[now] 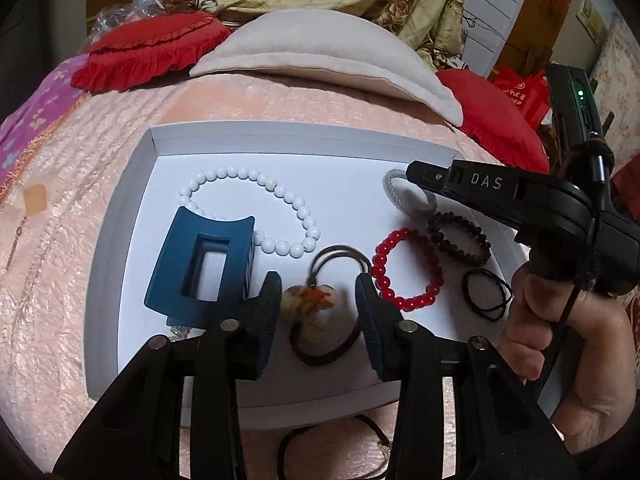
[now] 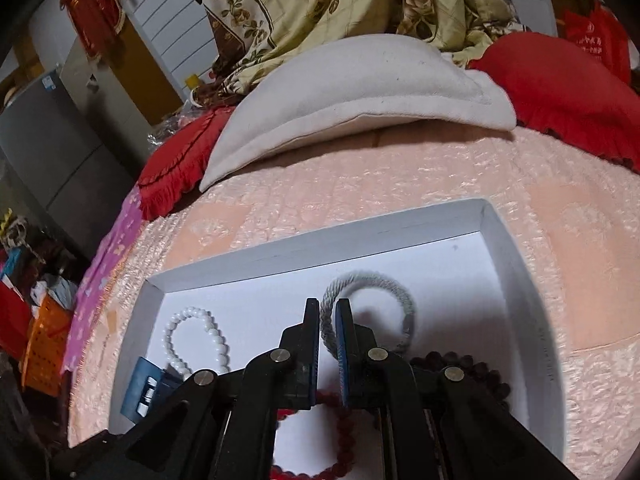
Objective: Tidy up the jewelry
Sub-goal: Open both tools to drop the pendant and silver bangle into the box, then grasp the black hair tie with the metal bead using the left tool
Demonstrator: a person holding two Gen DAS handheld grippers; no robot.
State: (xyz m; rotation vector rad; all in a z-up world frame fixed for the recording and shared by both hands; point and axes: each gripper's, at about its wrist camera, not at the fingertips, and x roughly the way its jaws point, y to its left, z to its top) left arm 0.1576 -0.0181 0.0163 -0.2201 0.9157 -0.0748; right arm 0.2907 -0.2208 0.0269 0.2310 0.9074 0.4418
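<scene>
Grey braided cord bracelet (image 2: pixel 370 312) lies flat in the far right part of a white shallow box (image 2: pixel 516 280), its ring open toward the far wall. The right gripper (image 2: pixel 328 316) comes at it from the near side, jaws drawn narrow and pinching the ring's near-left arc, which runs up between the pads. From the left wrist view, the same gripper reaches in from the right over the bracelet. The left gripper (image 1: pixel 318 300) hangs wide open above a brown hair tie with a pale ornament (image 1: pixel 308 300), holding nothing. Around them in the box lie a white bead bracelet (image 1: pixel 256 208), a blue hair claw (image 1: pixel 200 264), a red bead bracelet (image 1: pixel 404 268) and a dark bead bracelet (image 1: pixel 460 236). The right hand is plainly nearer the grey bracelet.
</scene>
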